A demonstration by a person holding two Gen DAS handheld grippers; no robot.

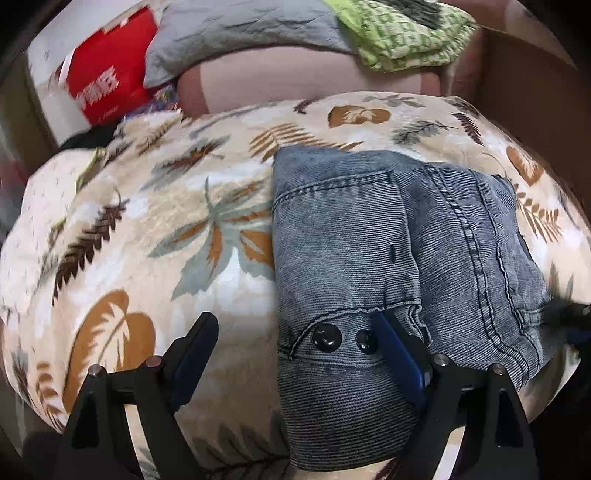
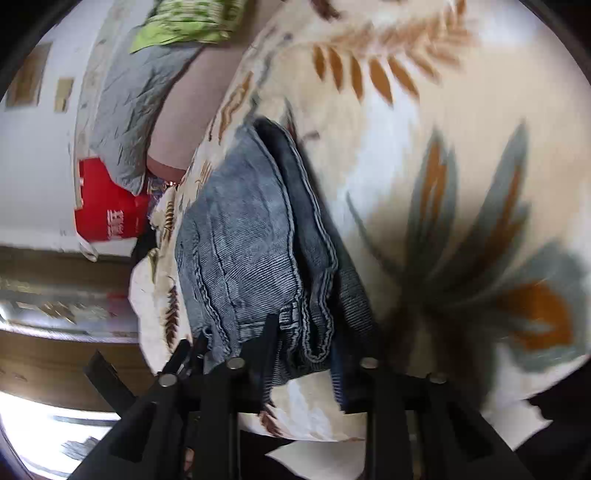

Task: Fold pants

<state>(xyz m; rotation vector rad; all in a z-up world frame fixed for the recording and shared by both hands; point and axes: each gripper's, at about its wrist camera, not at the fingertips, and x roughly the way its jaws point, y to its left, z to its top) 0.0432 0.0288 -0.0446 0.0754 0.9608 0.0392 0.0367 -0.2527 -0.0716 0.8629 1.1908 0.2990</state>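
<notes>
Blue denim pants (image 1: 388, 251) lie folded into a compact stack on a leaf-print blanket (image 1: 147, 229). Two black buttons (image 1: 327, 336) face the left wrist camera. My left gripper (image 1: 295, 328) is open, its right finger (image 1: 397, 347) resting on the near edge of the pants, its left finger (image 1: 195, 343) over the blanket. In the right wrist view the folded pants (image 2: 251, 236) show edge-on. My right gripper (image 2: 306, 332) straddles the stacked layers at their near edge; how tightly it holds them is unclear.
A red bag (image 1: 110, 77), a grey pillow (image 1: 240, 33) and a green patterned cloth (image 1: 402, 29) lie beyond the blanket. A wooden bed frame (image 2: 55, 280) and bright floor show at the left of the right wrist view.
</notes>
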